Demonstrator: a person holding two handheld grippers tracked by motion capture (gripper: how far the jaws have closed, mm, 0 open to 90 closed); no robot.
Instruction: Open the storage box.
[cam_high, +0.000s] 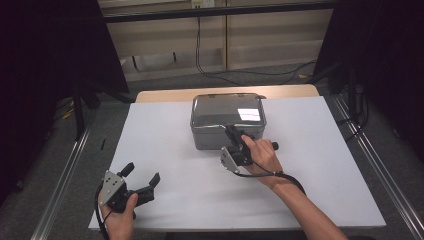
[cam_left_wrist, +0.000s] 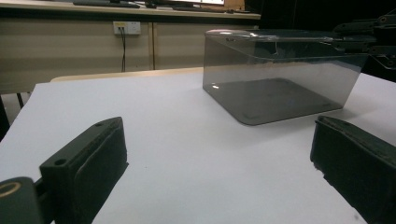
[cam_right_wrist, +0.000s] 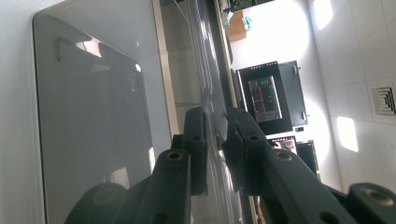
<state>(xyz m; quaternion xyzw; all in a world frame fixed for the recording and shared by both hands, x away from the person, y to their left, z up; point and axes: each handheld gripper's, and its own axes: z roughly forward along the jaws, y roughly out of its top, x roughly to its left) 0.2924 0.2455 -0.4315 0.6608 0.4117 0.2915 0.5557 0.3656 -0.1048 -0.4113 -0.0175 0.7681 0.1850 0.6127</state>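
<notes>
High view shows a smoky, see-through plastic box (cam_high: 228, 121) with a glossy lid (cam_high: 227, 110) standing near the far middle of the white sheet (cam_high: 165, 150) that covers the table. Its walls look thin, hard and smooth, so I judge it light, stiff enough to keep its shape, and slippery under bare pads; a hard squeeze on a thin edge could flex or crack it. It looks empty through the tinted wall, so it would likely slide or tip rather than stay put when pulled at one edge. The projecting rim of the lid at the near right corner is the natural place to take hold, and the right gripper (cam_high: 233, 133) is there now: in the right gripper view its black jaws are clenched on that thin clear edge (cam_right_wrist: 215, 135), one pad on each face of it. A second steadying hold low on the opposite wall would probably help. The left gripper (cam_high: 142, 176) rests well apart at the near left of the sheet, jaws spread wide with nothing between them.
</notes>
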